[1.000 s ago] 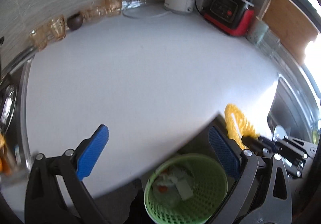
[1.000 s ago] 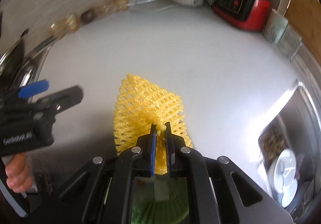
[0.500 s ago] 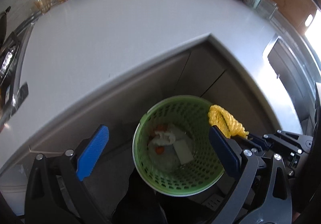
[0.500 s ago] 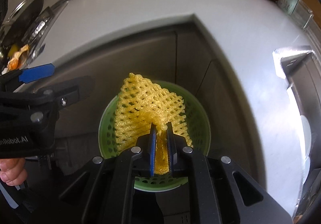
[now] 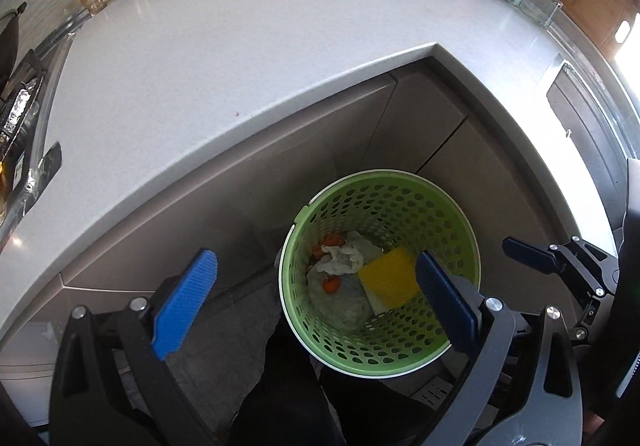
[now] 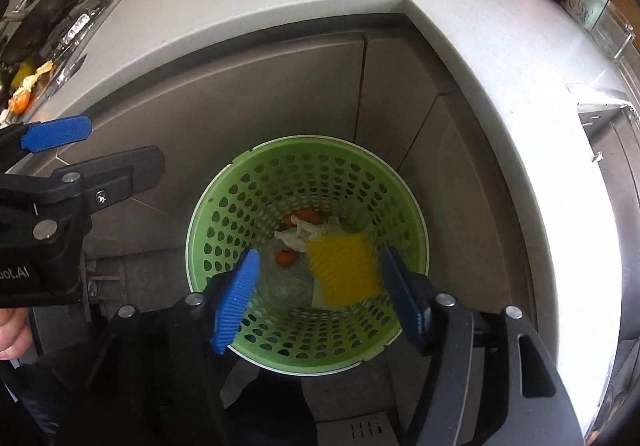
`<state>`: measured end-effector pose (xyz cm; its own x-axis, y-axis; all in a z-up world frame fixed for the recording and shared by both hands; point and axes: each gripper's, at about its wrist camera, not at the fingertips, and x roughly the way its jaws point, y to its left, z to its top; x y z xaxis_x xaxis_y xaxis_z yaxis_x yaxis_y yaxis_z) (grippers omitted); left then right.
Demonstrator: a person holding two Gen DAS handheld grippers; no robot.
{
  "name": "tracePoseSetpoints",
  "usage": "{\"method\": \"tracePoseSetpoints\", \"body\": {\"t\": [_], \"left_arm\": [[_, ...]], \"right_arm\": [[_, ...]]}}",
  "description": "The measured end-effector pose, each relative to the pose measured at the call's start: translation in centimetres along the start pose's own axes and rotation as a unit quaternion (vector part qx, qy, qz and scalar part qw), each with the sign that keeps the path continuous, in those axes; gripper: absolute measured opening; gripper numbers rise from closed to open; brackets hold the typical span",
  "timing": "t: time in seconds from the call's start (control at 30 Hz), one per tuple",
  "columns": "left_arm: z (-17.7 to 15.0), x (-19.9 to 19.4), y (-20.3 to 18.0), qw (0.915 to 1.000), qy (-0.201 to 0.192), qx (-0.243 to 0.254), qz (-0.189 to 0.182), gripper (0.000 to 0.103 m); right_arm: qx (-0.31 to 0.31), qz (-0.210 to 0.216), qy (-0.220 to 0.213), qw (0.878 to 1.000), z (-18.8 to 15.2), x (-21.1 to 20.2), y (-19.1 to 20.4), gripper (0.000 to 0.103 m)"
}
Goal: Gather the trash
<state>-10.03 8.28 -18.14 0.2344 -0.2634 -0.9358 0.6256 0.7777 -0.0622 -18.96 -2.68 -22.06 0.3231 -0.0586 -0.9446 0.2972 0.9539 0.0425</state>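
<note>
The yellow foam net (image 6: pixel 343 271) lies flat in the bottom of the perforated green plastic bin (image 6: pixel 224 230), on crumpled tissue (image 5: pixel 345 257) and orange scraps. The right gripper (image 6: pixel 324 298) has just been opening and stands apart, empty; the left gripper (image 5: pixel 316 300) is also wide apart. Fingers partly hide the bin's near rim.

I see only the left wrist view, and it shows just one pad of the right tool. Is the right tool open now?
Observer: Yes. The right wrist view shows the right tool open. Its jaws have just been opening, and nothing is between them.
Operator: Is any more trash waiting somewhere?
Observer: Orange peel lies near the pan, at the left edge of the right wrist view.
</note>
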Motion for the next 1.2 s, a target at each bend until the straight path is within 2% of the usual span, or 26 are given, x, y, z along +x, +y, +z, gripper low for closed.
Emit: {"method": "tracePoseSetpoints", "body": {"t": [0.17,0.3,0.47,0.57,0.7,0.83,1.07,1.2], "left_arm": [[0.3,-0.6,0.5,0.9999,-0.009,-0.011,0.002,0.095],[1.1,-2.1,0.8,0.9993,-0.027,-0.026,0.007,0.095],[3.3,-6.7,1.3,0.9951,-0.084,-0.05,0.016,0.095],[5.1,-9.9,1.5,0.99,-0.125,-0.059,0.026,0.095],[7.9,-13.0,2.2,0.9838,-0.16,-0.068,0.041,0.095],[10.6,-14.6,3.5,0.9784,-0.183,-0.082,0.05,0.095],[14.4,-13.9,5.3,0.977,-0.188,-0.094,0.038,0.095],[15.8,-13.3,6.1,0.9766,-0.184,-0.103,0.044,0.095]], "right_arm": [[0.009,-0.003,-0.011,1.0,0.2,-1.0,-0.5,0.075],[0.014,-0.007,-0.038,0.999,0.9,-3.7,-1.3,0.084],[0.011,-0.014,-0.094,0.995,3.8,-8.2,-1.6,0.096],[0.005,-0.016,-0.136,0.991,6.2,-11.7,-1.8,0.101],[0.006,-0.024,-0.175,0.984,9.6,-14.3,-2.0,0.101],[0.015,-0.021,-0.21,0.977,13.2,-16.4,-2.3,0.101],[0.019,-0.041,-0.222,0.974,17.5,-16.4,-1.8,0.101],[0.013,-0.042,-0.212,0.976,19.0,-15.5,-1.3,0.101]]}}
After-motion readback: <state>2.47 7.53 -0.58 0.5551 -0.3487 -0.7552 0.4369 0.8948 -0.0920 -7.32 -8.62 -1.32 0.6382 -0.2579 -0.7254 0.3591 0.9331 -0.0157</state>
